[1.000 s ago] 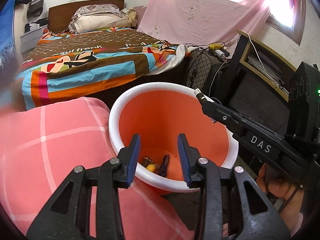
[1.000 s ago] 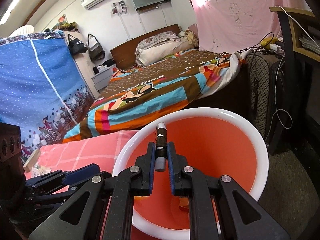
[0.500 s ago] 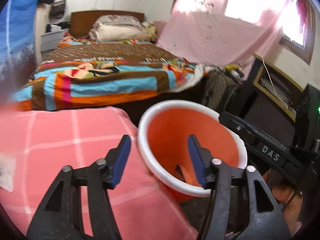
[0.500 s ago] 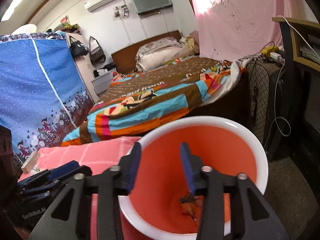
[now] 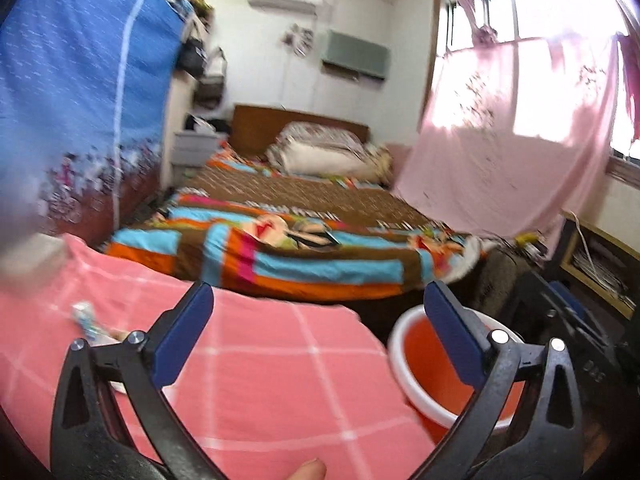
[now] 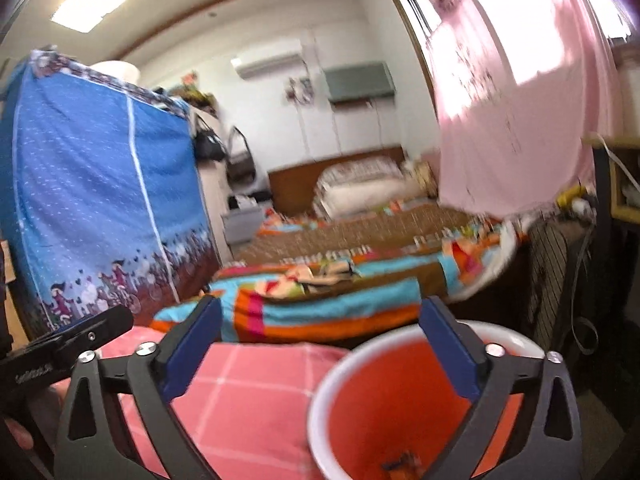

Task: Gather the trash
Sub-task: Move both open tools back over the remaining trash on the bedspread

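Observation:
An orange bin with a white rim [image 5: 424, 344] [image 6: 384, 392] stands on the floor beside a pink checked cloth surface [image 5: 256, 376] [image 6: 240, 396]. Small pieces of trash [image 6: 400, 463] lie at the bin's bottom. My left gripper [image 5: 318, 312] hangs over the pink cloth, jaws opening wide, nothing between them. A blurred wrapper [image 5: 86, 320] lies on the cloth at the left, beside the left finger. My right gripper [image 6: 320, 320] is raised above the bin's near rim, jaws opening wide and empty. The left gripper's black body [image 6: 60, 346] shows at the right wrist view's left edge.
A bed with a colourful striped cover [image 5: 312, 248] [image 6: 360, 280] stands behind the bin. A blue fabric wardrobe [image 5: 72, 120] [image 6: 96, 208] fills the left. A dark cabinet and a wooden shelf [image 5: 592, 256] stand to the right, with a pink curtain [image 6: 512, 112] over the window.
The right gripper let go of the small dark cylinder it held over the bin and opened wide. Both grippers opened, rose and tilted up; the left one swung left over the pink cloth.

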Action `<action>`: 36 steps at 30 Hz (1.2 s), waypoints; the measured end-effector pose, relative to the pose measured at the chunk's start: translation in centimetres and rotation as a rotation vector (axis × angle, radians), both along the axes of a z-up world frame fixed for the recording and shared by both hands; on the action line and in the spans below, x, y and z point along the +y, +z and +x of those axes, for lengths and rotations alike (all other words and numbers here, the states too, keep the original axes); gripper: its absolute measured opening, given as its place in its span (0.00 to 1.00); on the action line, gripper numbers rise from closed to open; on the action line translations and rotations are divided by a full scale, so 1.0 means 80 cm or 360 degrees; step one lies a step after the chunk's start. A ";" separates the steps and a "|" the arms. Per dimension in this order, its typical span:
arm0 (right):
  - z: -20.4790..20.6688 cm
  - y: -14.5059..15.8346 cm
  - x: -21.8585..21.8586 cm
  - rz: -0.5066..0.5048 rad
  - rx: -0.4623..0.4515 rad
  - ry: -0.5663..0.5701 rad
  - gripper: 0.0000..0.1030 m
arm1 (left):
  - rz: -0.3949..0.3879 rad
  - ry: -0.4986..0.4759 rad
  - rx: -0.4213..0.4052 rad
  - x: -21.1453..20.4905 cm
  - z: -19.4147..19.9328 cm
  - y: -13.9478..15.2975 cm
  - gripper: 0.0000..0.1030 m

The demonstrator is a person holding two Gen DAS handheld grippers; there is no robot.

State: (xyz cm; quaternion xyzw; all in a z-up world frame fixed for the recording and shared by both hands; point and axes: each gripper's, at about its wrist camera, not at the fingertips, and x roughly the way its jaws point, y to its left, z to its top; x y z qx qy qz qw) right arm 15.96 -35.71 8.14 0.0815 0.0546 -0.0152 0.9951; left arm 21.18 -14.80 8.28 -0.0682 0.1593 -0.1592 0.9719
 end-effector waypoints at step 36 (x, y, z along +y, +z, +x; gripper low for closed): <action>0.071 -0.029 0.209 -0.0238 0.0077 0.0482 1.00 | 0.0169 0.0415 -0.0148 0.230 -0.029 -0.027 1.00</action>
